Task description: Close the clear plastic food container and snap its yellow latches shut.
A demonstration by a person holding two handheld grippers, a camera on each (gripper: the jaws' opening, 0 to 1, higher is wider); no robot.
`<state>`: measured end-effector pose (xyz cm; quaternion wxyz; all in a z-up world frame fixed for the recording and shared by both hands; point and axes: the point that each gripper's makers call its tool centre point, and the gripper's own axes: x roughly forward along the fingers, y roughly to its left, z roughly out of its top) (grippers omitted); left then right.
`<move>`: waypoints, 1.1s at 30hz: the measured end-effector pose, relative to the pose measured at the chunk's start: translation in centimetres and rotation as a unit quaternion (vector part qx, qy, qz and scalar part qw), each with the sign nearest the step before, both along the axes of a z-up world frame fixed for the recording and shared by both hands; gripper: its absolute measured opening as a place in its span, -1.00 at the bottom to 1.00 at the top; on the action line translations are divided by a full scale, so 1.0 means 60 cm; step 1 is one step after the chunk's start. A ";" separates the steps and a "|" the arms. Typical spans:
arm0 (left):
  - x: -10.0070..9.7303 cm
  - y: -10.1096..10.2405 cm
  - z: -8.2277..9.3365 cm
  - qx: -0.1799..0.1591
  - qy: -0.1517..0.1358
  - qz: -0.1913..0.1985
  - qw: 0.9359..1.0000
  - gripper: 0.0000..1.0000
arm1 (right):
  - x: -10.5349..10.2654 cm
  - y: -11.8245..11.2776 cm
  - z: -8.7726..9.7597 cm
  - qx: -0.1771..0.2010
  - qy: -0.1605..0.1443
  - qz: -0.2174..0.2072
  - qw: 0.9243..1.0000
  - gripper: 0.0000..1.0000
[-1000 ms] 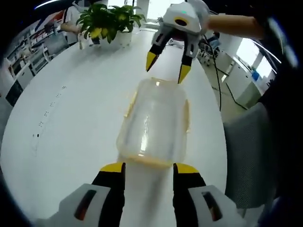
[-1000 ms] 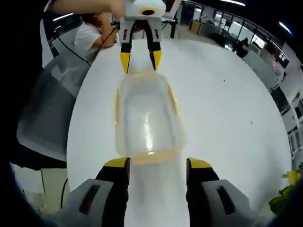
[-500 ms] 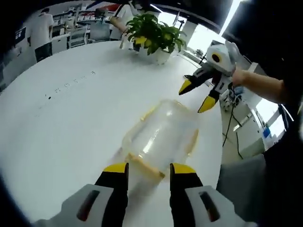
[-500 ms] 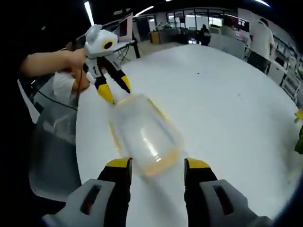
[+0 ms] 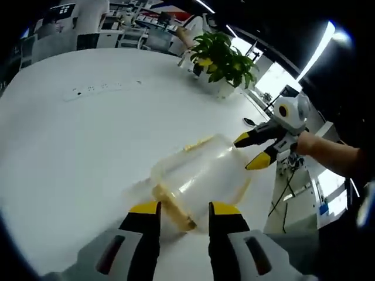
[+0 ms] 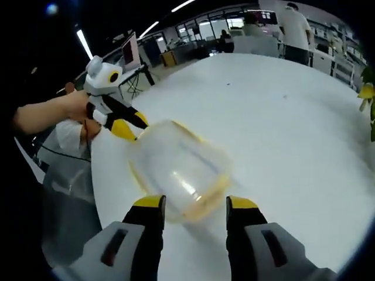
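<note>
Lid looks seated on the clear container (image 5: 202,178), which sits on the white table (image 5: 70,152) near its edge; so the closing step reads as done, latching is what's left. In the left gripper view, the left gripper (image 5: 177,209) has jaws spread apart, straddling the near end of the box, where a yellow latch (image 5: 173,208) lies between the tips; can't tell if it's snapped down or just flapping. A second yellow latch (image 5: 198,143) shows on the far long side, looks flared out, so probably not locked. Further right, the right gripper (image 5: 253,150) comes in at the opposite end, jaws parted, tips just beside or touching the box, gripping nothing. Potted plant (image 5: 225,55) well behind. In the right gripper view, left gripper (image 6: 130,125) is at the far end, held by a hand (image 6: 79,105); the container (image 6: 179,170) is blurred, its yellow rim nearest the right gripper (image 6: 194,204), whose jaws are open and empty. My call: all latches still need pressing.
</note>
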<state>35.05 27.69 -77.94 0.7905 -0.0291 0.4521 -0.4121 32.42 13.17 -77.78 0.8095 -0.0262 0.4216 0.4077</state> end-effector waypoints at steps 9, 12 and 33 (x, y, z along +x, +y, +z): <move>0.002 0.001 -0.002 0.001 -0.005 0.029 1.000 -0.55 | -0.003 0.002 0.002 0.028 0.013 -0.018 0.999 -0.32; 0.001 0.001 -0.001 0.006 -0.012 0.027 1.000 -0.56 | -0.001 0.002 0.002 0.025 0.015 -0.012 1.000 -0.33; 0.001 -0.001 -0.001 -0.009 -0.020 0.038 0.999 -0.63 | -0.001 0.008 -0.003 0.046 0.030 -0.027 0.998 -0.41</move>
